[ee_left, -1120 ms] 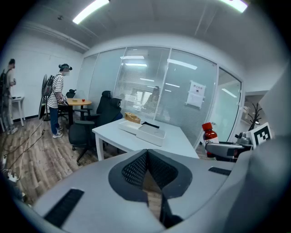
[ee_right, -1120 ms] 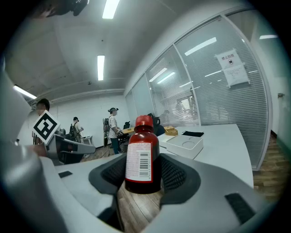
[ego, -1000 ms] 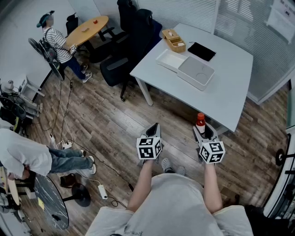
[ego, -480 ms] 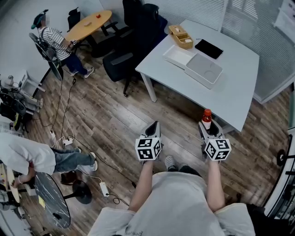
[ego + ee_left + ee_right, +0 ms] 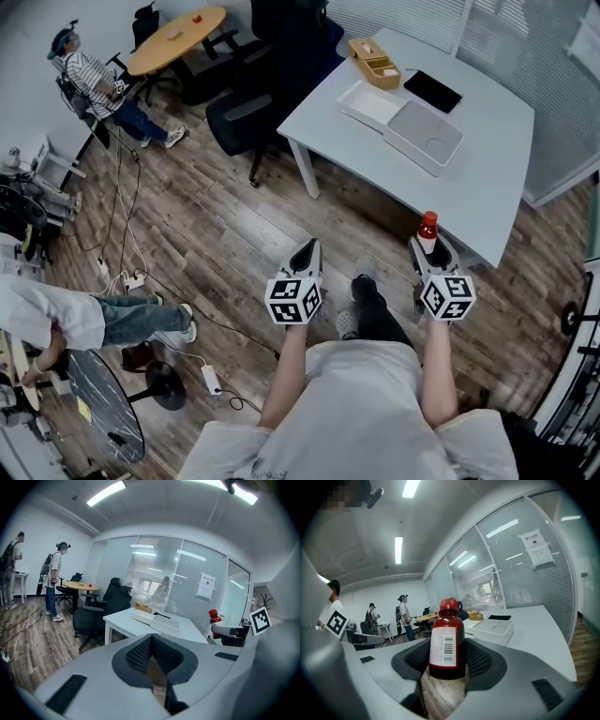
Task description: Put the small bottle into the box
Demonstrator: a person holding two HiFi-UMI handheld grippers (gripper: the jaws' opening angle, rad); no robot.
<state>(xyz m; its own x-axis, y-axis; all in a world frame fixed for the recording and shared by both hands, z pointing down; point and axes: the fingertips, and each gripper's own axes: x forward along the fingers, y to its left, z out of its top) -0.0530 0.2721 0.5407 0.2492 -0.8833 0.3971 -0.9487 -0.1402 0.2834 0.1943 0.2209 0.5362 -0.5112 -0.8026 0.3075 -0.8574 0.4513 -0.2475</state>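
Ahead and a little left of the right claw (image 5: 428, 249), which clamps the upright bottle (image 5: 428, 228) (the left claw (image 5: 307, 248) is closed on nothing), the box (image 5: 366, 104) lies far across the counter (image 5: 487, 173).

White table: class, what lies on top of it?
A wooden box, an open white box and a flat black thing. The bottle held in the right gripper hides part of the table near its front edge.
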